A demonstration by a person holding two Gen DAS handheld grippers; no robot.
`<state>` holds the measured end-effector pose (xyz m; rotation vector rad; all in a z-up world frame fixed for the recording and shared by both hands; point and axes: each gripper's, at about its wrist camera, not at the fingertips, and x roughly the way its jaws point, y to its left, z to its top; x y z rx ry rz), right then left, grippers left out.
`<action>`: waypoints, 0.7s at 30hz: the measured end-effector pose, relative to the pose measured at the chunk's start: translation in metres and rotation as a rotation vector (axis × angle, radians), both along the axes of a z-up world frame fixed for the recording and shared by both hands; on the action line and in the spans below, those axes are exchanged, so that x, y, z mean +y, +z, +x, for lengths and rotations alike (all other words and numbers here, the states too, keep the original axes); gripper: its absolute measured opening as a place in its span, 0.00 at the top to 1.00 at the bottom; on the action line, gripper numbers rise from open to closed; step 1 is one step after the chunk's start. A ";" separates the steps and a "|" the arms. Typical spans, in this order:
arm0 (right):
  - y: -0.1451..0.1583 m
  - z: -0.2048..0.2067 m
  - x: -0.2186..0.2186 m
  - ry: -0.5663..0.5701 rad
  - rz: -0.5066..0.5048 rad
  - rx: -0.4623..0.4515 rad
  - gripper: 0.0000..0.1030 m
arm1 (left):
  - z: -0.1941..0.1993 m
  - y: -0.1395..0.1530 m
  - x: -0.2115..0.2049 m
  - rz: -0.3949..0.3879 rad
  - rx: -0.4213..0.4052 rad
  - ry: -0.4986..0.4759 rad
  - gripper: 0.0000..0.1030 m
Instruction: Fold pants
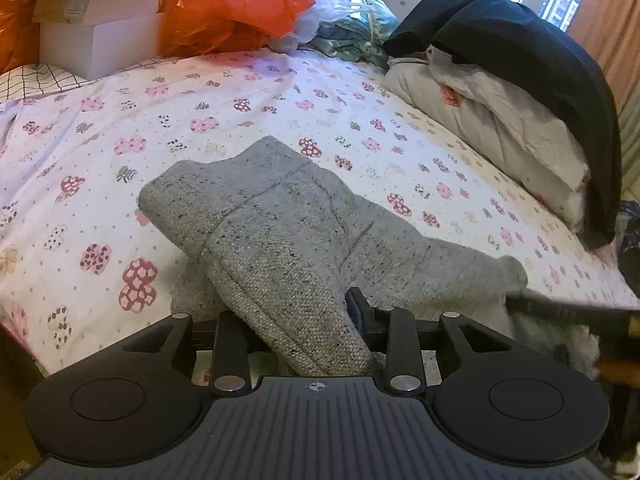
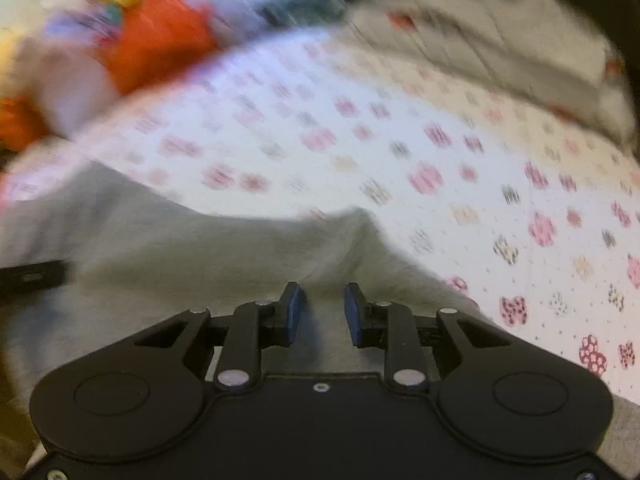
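Note:
The grey speckled knit pants (image 1: 280, 232) lie partly folded on the flowered bed sheet (image 1: 200, 112). A thick fold of them hangs over my left gripper (image 1: 304, 320) and hides its left finger; the jaws are closed on this fold. My right gripper (image 2: 322, 312) is open, its blue pads (image 2: 294, 312) apart just above the grey fabric (image 2: 200, 264), holding nothing. The right wrist view is blurred by motion. The right gripper shows as a dark blur at the right in the left wrist view (image 1: 576, 312).
White boxes (image 1: 100, 28) and orange plastic bags (image 1: 240, 4) are piled at the far left of the bed. A pillow stack under a dark garment (image 1: 520, 60) lies at the right. A window is behind it.

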<state>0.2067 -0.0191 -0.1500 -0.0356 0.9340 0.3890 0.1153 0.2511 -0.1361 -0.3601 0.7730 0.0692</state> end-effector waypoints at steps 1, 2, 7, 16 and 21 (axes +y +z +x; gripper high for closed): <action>-0.006 0.007 -0.004 -0.021 0.023 -0.002 0.73 | 0.001 0.000 0.000 0.002 -0.002 -0.005 0.64; -0.007 0.013 -0.008 -0.045 0.054 -0.006 0.73 | 0.002 -0.001 -0.001 0.003 0.001 -0.010 0.60; -0.002 0.020 -0.009 -0.039 0.053 0.022 0.66 | 0.019 -0.011 0.009 -0.078 0.039 0.021 0.32; 0.035 -0.071 -0.001 0.113 0.080 -0.014 0.61 | 0.018 0.014 -0.008 0.016 -0.012 -0.003 0.69; 0.015 -0.131 0.023 0.223 0.016 0.018 0.60 | 0.016 0.036 -0.018 0.046 -0.050 -0.018 0.72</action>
